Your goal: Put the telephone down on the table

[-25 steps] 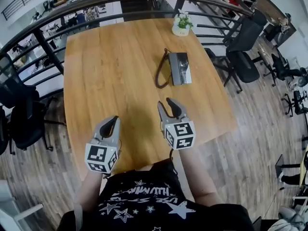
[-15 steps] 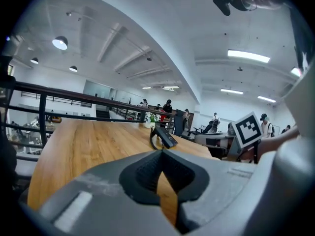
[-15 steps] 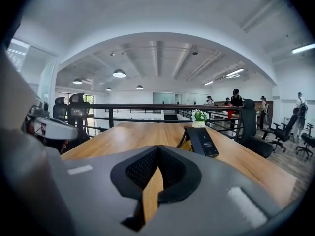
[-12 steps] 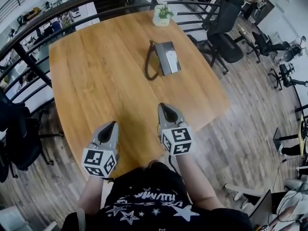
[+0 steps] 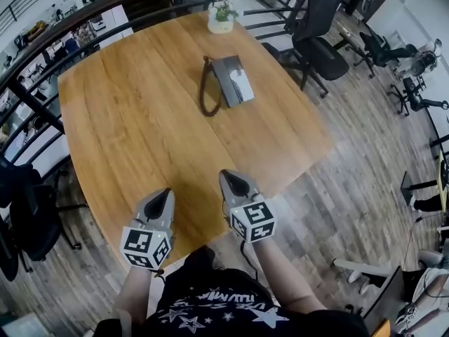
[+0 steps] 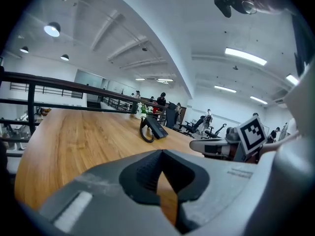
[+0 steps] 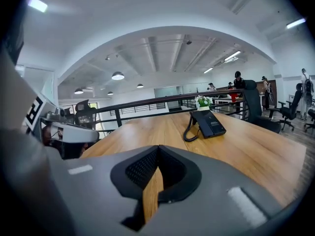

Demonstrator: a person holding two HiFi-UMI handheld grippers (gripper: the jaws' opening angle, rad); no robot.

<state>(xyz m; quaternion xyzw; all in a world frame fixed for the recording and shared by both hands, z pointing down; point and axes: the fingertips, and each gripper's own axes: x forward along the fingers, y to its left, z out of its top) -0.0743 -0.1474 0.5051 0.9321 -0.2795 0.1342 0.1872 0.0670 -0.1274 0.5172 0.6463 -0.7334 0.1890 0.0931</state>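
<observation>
Far ahead of the left gripper (image 5: pixel 162 194) and right gripper (image 5: pixel 229 177), both closed and empty, the phone (image 5: pixel 233 80) lay on the table (image 5: pixel 126 125); a careless reach could snag its cord (image 5: pixel 204 90).

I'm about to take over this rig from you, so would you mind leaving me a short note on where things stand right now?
Left gripper: shut, empty, over the near edge of the table.
Right gripper: shut, empty, beside the left one at the same edge.
Telephone: lies flat on the far part of the table, its cord looped beside it, just short of the potted plant. Neither gripper touches it.
Done: the telephone is down on the table.
Left: nothing that I can see. Just keep both grippers clear of it.
</observation>
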